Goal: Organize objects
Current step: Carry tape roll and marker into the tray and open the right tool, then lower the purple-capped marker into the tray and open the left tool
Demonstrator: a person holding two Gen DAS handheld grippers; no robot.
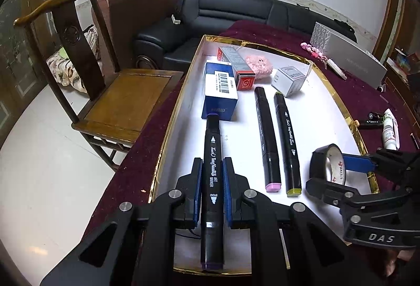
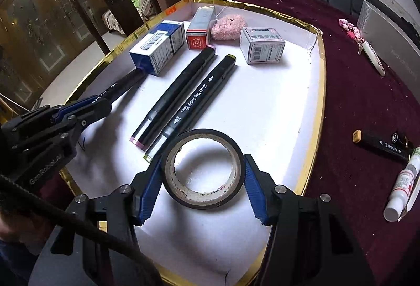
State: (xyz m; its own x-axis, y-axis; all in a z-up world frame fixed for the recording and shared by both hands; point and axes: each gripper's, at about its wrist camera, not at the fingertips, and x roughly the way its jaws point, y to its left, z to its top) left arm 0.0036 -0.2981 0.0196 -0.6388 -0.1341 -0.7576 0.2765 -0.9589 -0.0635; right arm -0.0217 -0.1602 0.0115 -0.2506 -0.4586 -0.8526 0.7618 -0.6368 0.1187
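The left gripper (image 1: 212, 191) is clamped on a purple-capped marker (image 1: 213, 181), low in the centre of the left view, its far tip touching or just short of the blue box (image 1: 220, 91) inside the gold-rimmed tray (image 1: 170, 112). The right gripper (image 2: 202, 181) pinches a tape roll (image 2: 202, 167) across its width, low in the centre of the right view, over the tray's white floor. To place both well, I judge the marker should go down flat and parallel to the pink marker (image 1: 266, 139) and yellow marker (image 1: 287, 141) already lying side by side, and the jaws should part only once it rests, since the smooth barrel could roll. The roll should be laid on its flat face in the bare lower right of the tray, clear of the markers' ends. The markers are glossy black with printed lettering; the roll has a matt black outside and a worn paper core; the tray floor is plain white, the cloth (image 2: 367, 102) beneath dark red and napped.
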